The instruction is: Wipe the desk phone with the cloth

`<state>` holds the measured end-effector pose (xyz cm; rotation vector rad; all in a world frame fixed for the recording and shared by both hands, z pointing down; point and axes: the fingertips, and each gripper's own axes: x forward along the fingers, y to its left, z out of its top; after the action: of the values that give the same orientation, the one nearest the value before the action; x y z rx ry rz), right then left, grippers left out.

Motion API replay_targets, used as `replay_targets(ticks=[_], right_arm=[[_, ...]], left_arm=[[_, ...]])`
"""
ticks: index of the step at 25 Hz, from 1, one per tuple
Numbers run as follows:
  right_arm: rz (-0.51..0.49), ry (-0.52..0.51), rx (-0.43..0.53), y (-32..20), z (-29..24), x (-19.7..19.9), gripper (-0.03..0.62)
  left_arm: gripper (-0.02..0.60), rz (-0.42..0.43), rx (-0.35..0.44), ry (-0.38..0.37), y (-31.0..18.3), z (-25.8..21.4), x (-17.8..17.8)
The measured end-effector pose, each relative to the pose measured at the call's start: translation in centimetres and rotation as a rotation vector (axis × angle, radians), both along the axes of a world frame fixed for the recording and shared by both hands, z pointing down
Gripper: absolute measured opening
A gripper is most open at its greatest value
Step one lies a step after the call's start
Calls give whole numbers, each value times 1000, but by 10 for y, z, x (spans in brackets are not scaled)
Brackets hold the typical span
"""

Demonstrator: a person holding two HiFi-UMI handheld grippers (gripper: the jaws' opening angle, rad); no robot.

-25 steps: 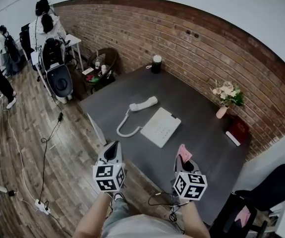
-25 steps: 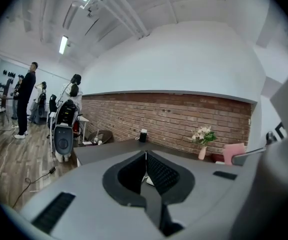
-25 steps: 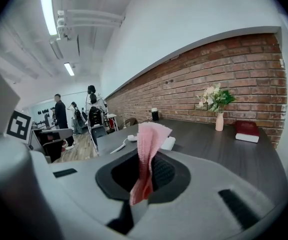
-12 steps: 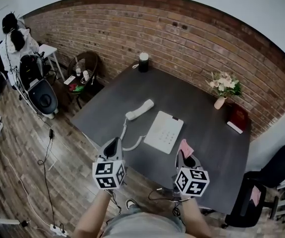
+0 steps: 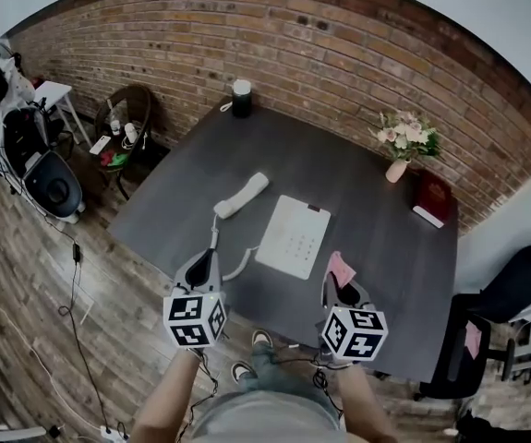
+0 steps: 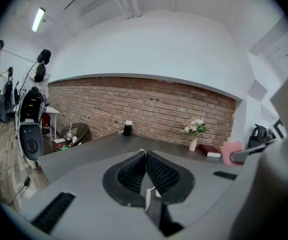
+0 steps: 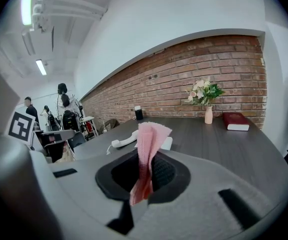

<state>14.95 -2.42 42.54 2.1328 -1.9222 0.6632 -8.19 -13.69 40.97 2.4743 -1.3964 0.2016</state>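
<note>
From overhead, the phone [image 5: 295, 236] sits mid-desk [image 5: 376, 201], handset [image 5: 241, 195] off beside it, just ahead of the left gripper [image 5: 204, 260] and right gripper [image 5: 342, 287]; the left gripper view shows jaws pressed together, empty; the right gripper view shows them pinching a pink cloth [image 7: 148, 151], limp and light I'd guess, best gripped low at its fold.

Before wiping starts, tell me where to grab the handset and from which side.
Take the handset at its slim middle, from above, jaws across its width. It lies flat on the desk, off the base, with bulkier ends and the cord at its near end. The left gripper is nearer but shut; open it first.
</note>
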Motion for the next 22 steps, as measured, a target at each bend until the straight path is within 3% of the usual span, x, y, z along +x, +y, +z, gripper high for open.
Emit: replay_targets(ticks=[14, 22], right_arm=[[-27, 37, -30, -21, 4, 14, 21], [-102, 130, -88, -33, 6, 24, 21]], left_arm=[[5, 27, -16, -16, -18, 14, 21], [5, 5, -37, -4, -26, 29, 22]])
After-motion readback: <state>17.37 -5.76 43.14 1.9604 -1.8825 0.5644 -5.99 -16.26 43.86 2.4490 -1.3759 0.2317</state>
